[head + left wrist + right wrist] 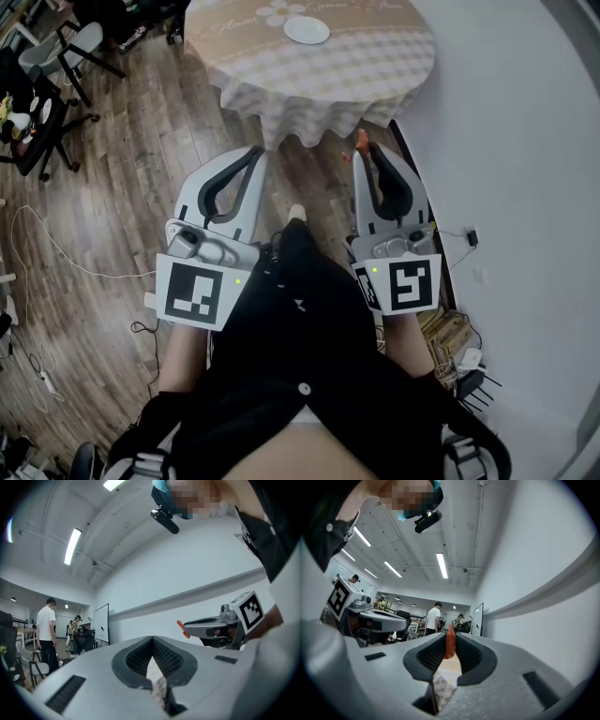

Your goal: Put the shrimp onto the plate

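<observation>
Wood-plank floor was recorded beneath 1 round table draped in checked cloth. 1 white plate was set on the table top. 1 left gripper was held just short of the table's near edge, jaws closed together with nothing between them. 1 right gripper was held at the same edge, jaws pinched on 1 orange shrimp, which was kept off the table and well apart from the plate.
</observation>
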A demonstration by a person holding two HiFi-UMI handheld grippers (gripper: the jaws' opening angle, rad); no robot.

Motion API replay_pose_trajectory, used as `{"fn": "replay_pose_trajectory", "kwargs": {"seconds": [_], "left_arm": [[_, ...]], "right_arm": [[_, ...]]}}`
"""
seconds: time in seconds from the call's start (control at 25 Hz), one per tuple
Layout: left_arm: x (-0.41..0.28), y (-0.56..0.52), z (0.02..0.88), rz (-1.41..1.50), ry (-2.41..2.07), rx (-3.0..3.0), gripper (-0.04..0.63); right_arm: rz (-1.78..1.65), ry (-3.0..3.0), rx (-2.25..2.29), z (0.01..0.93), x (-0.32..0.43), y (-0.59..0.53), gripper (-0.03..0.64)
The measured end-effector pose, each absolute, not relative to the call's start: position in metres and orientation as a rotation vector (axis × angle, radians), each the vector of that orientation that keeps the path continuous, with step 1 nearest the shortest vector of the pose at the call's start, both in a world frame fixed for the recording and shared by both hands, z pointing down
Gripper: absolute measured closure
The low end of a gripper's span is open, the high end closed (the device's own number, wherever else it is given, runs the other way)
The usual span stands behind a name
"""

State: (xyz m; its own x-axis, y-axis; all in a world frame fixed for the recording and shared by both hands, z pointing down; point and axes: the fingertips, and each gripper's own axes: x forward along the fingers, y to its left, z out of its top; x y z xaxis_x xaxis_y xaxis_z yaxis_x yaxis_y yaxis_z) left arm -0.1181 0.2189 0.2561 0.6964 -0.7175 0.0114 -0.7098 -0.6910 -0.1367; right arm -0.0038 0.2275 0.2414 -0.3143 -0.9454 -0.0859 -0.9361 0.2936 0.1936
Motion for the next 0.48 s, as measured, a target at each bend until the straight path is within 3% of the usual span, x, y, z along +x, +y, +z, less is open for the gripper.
{"fn": "replay_pose_trajectory", "kwargs": {"seconds": [0.48], "left_arm": [[-0.088, 0.168, 0.256, -0.11, 1.211, -2.753, 0.592]], "right_arm": [[-0.319, -2.541, 1.756, 0.245, 0.022, 0.171, 0.569]]}}
